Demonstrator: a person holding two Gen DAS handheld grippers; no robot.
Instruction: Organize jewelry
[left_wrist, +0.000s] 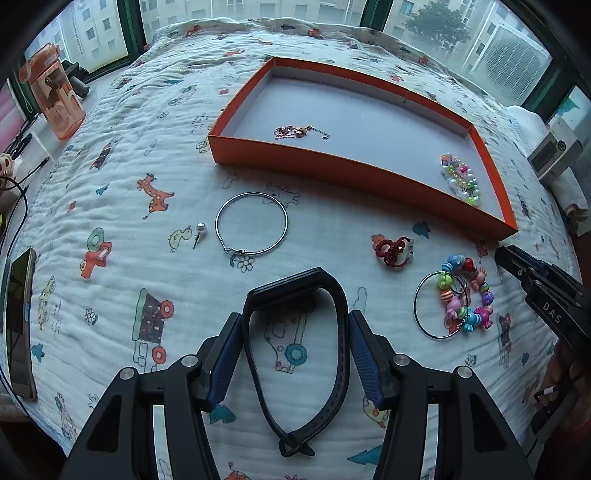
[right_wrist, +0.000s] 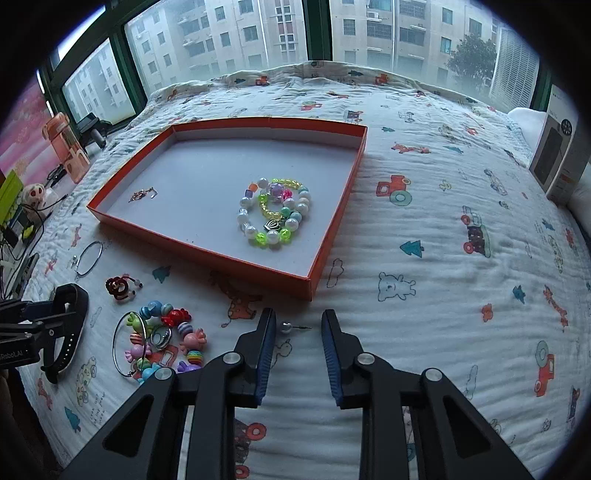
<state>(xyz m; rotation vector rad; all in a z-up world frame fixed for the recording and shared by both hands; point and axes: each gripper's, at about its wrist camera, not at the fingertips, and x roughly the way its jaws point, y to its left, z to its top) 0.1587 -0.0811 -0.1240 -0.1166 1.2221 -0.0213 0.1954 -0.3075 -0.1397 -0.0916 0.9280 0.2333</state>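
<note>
An orange tray (left_wrist: 317, 166) (right_wrist: 207, 251) lies on the quilt with a thin chain (left_wrist: 299, 132) (right_wrist: 142, 195) and bead bracelets (left_wrist: 460, 179) (right_wrist: 275, 210) in it. My left gripper (left_wrist: 295, 321) has its fingers against both sides of a black wristband (left_wrist: 341, 332) (right_wrist: 68, 325). My right gripper (right_wrist: 298, 319) is open, with a pearl stud (right_wrist: 291, 327) lying between its fingertips; it also shows at the left wrist view's right edge (left_wrist: 517, 264). Loose on the quilt are a silver hoop (left_wrist: 251, 223), another pearl stud (left_wrist: 199, 230), a red ring (left_wrist: 391, 251) (right_wrist: 120, 286) and a colourful bead bracelet with a hoop (left_wrist: 458, 302) (right_wrist: 162, 339).
A phone (left_wrist: 20, 325) lies at the quilt's left edge. An orange bottle (left_wrist: 55, 96) (right_wrist: 66, 147) and cables sit on the left sill. A white box (right_wrist: 557, 147) stands at the right. Windows run along the far side.
</note>
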